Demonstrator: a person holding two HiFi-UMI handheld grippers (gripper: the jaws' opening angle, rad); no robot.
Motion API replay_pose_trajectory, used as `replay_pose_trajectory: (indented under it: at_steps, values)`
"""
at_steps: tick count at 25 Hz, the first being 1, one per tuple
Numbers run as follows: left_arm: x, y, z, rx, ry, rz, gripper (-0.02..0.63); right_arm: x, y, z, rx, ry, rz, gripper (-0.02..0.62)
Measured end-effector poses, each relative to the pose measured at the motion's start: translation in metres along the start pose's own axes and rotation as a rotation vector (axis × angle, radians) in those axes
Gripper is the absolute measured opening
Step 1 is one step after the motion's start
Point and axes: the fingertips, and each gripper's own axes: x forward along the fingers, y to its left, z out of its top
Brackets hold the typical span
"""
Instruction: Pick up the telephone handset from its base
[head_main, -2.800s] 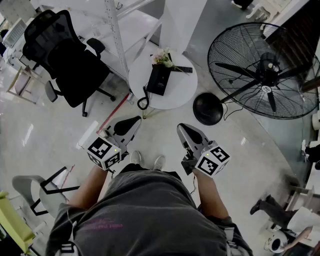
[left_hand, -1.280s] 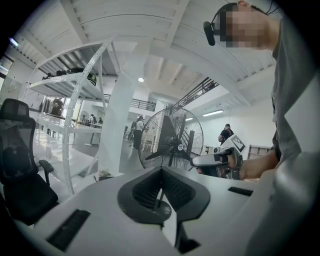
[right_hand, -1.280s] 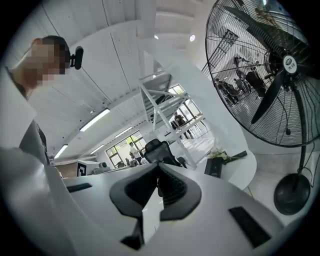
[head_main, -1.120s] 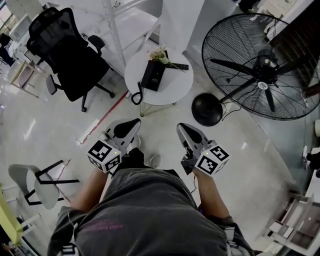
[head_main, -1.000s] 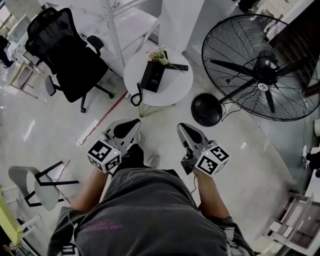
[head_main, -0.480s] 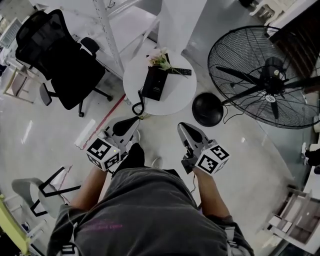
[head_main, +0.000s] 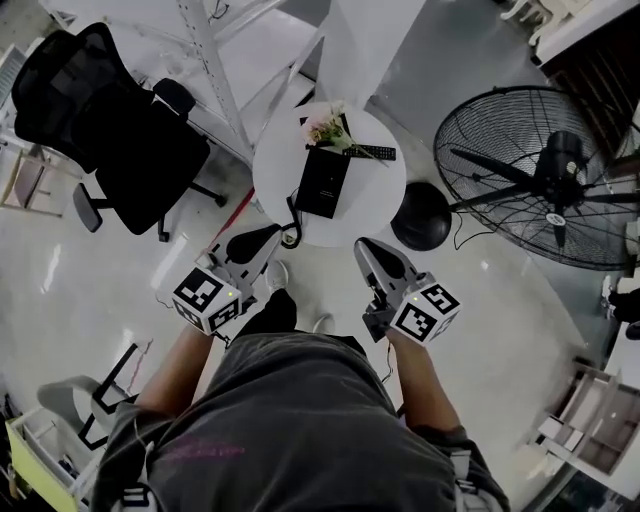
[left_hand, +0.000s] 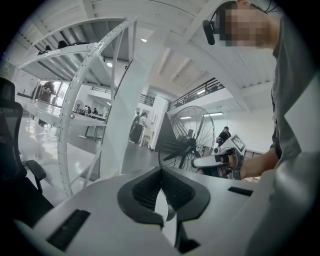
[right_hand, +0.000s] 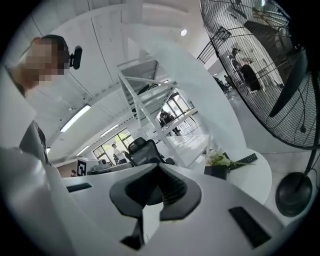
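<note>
Now the ribbed pads (left_hand: 176, 189) of the left gripper (left_hand: 161, 174) meet at their tips and nothing is between them. The pads (right_hand: 172, 192) of the right gripper (right_hand: 159, 170) are also pressed together, with nothing held. Both grippers point forward and a little down, side by side in front of the person's body, each one in a bare hand.

Just ahead of the two tips stands a round white table (head_main: 378, 200). In the head view the tip of the left gripper shows beside a coiled black cord (head_main: 290, 232) that hangs over the near rim of the table; if they are at the same height I cannot tell. The right gripper's tip shows just before the near rim.

On the table lies the black telephone (head_main: 325, 180). Its handset (head_main: 311, 183) seems to rest on the base along the left side, but it is small and dark, so I cannot separate it clearly. Neither gripper touches the telephone. Behind it lie some pale flowers (head_main: 328, 128) and a dark remote control (head_main: 373, 152).

To the right of the table stands a large black fan (head_main: 545, 175), its round foot (head_main: 422, 215) close to the table. To the left, well apart, is a black office chair (head_main: 110, 120).
</note>
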Motion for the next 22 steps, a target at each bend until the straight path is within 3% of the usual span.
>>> replay_pose_trajectory:
  at_steps: [11, 22]
  values:
    - [0.001, 0.067, 0.011, -0.004, 0.005, -0.051, 0.014, 0.063, 0.002, 0.016, -0.008, -0.028, -0.048, 0.02]
    - [0.01, 0.096, 0.007, -0.002, 0.033, -0.072, 0.014, 0.078, -0.012, 0.023, 0.006, -0.063, -0.097, 0.02]
